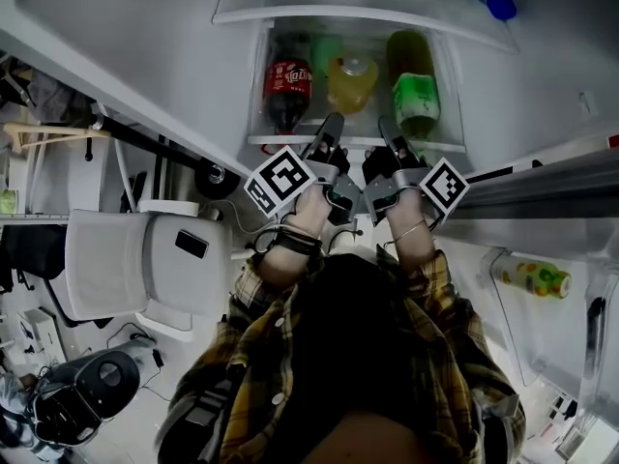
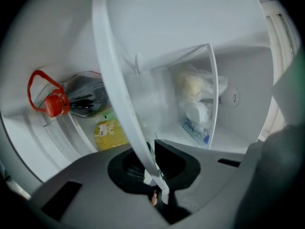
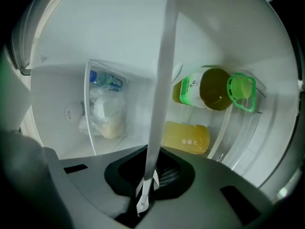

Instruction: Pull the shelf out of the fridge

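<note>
White shelf edge (image 3: 159,104) sits clamped in the nearly closed left gripper (image 1: 334,124) and right gripper (image 1: 387,129); the 2 should pull evenly and level, keeping the bottles (image 1: 288,90) standing.

Only the letters "LE" can be read, on the label of the yellow drink bottle (image 2: 108,133) at the lower left of the left gripper view. The white script on the red label of the dark cola bottle (image 1: 288,85) and the small print on the white label of the green-capped bottle (image 3: 190,92) are too small to be read.
</note>
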### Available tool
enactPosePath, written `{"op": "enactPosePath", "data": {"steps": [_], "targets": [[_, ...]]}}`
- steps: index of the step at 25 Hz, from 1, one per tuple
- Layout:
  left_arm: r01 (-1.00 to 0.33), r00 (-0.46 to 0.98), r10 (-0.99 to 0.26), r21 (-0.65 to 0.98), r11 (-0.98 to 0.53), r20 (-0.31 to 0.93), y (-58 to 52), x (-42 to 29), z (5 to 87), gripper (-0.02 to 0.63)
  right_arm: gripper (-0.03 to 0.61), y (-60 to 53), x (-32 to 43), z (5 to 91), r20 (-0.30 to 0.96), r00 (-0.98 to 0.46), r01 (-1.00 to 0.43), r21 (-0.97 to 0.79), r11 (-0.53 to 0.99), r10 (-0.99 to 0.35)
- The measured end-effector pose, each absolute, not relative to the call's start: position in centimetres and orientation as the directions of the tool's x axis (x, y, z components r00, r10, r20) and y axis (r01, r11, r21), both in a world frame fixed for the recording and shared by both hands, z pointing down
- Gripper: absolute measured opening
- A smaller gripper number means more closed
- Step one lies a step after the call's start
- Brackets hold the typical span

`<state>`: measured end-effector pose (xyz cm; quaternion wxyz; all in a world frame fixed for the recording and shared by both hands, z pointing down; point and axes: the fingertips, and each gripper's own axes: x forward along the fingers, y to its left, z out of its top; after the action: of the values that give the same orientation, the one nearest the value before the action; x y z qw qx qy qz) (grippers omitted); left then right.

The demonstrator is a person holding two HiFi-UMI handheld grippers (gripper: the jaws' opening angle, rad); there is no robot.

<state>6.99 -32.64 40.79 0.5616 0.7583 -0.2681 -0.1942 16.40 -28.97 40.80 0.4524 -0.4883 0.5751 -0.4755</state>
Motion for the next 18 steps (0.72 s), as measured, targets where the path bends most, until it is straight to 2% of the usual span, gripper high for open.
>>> {"op": "enactPosePath", "data": {"steps": [18], "targets": [[-0.156,0.797,-0.603,0.951,-0.266,-0.038,-27.9,4.8,39.6,0.038,0.034,-24.2,14.2,39.6,-0.078,-0.124,-0.160,-0.982,0.098,-0.989]]}}
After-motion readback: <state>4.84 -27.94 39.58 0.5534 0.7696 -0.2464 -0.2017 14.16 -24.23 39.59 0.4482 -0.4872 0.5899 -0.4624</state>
